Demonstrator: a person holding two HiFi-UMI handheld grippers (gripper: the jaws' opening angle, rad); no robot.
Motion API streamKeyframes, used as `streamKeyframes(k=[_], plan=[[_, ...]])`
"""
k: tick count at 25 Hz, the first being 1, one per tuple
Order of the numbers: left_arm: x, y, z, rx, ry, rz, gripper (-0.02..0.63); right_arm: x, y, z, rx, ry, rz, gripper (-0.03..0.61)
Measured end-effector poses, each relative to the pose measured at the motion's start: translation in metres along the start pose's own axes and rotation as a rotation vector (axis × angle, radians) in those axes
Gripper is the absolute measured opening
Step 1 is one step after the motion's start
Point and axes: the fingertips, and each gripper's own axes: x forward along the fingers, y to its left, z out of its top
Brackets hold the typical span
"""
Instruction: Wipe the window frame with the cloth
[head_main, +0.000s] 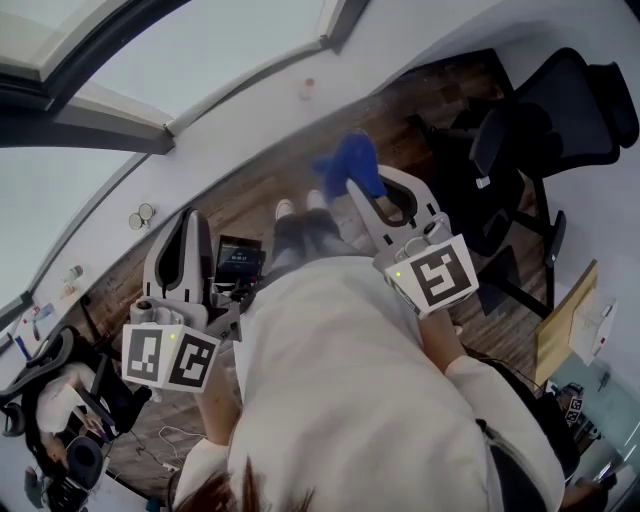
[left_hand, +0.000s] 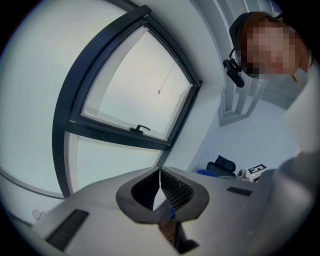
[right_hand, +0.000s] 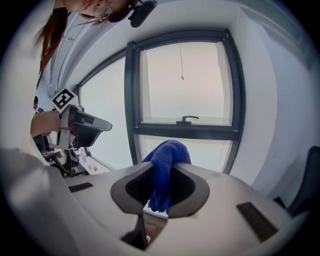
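No brand or readable writing shows. Each gripper's cube carries only black-and-white square markers, and the characters on a small screen beside the left gripper are too small to read. The right gripper has its fingers closed on the blue cloth. The cloth's long axis runs along the fingers. Its bunched end bulges out past the fingertips toward the window, and its loose tail hangs back down between the pads toward the camera. In the head view the cloth sticks out beyond the tips of the right gripper, over the wooden floor. The dark window frame stands ahead of those fingertips, apart from the cloth, and its handle shows just above the bulge. The left gripper has its fingers pressed together, with only a thin sliver of light between the ribbed pads and nothing held. Its tips point up at the same dark frame. Seen from the head, the person in a light top has both elbows bent. The right hand reaches further forward than the left, and a black office chair stands off to the right of the right fingers.
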Motion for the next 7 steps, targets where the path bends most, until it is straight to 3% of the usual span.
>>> streamKeyframes(k=[7], plan=[[0.0068,-0.0108,-0.0046,0.039,0.024,-0.019,0.011,-0.0082,-0.0054,-0.0053,0.012,0.002,-0.021,0.048]])
